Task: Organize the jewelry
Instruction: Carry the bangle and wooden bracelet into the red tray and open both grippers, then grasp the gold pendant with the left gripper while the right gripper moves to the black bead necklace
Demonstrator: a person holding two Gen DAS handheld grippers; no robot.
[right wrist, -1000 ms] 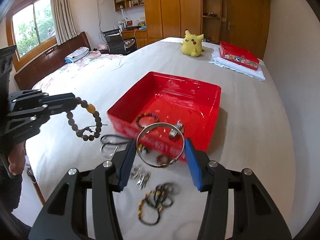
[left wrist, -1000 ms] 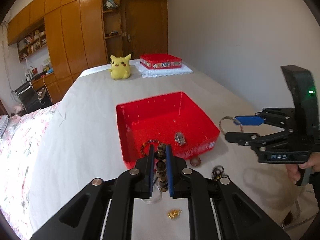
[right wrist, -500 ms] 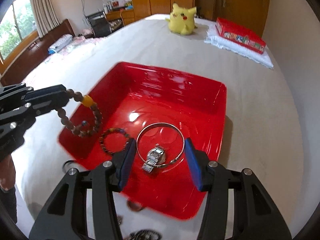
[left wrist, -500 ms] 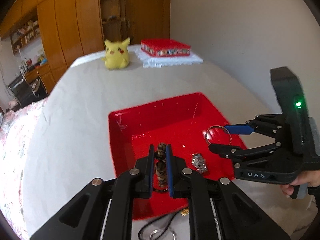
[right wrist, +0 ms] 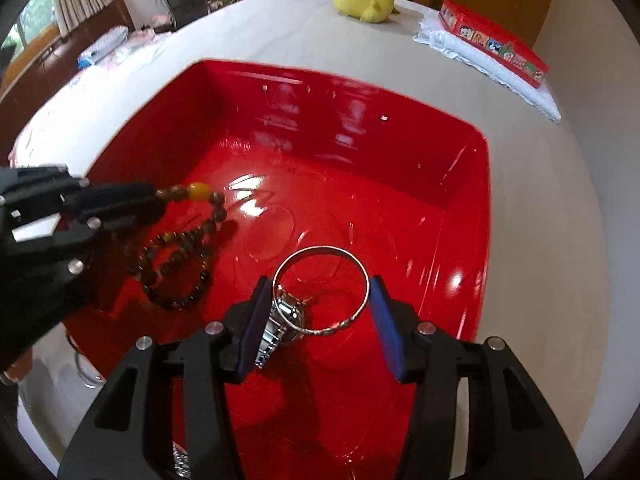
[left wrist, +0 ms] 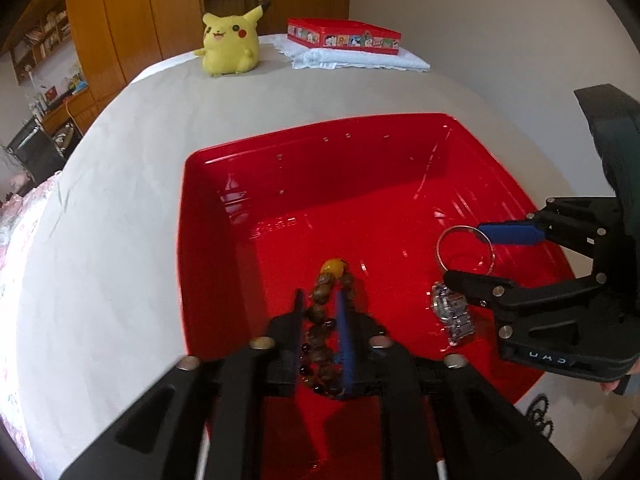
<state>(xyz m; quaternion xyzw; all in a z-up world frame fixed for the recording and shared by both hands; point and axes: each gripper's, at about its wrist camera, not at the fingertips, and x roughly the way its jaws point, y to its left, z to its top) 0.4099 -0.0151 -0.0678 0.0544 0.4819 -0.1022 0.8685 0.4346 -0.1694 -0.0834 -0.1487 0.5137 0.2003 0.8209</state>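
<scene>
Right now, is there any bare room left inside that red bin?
Yes. The far half of the red bin, toward its back wall, and its right side are bare. The near part is crowded: a beaded bracelet on the left, a watch in the middle, and both tongs, left and right, overhead.

Right tongs (right wrist: 320, 304) around silver bangle (right wrist: 321, 291), above red tray (right wrist: 460, 208)

Place: it was a home bedroom.
Signs: a sheeted bed (left wrist: 120, 208), wooden wardrobes (left wrist: 132, 20), a yellow plush toy (left wrist: 230, 46), a curtained window (right wrist: 40, 4), a headboard (right wrist: 76, 40).
</scene>
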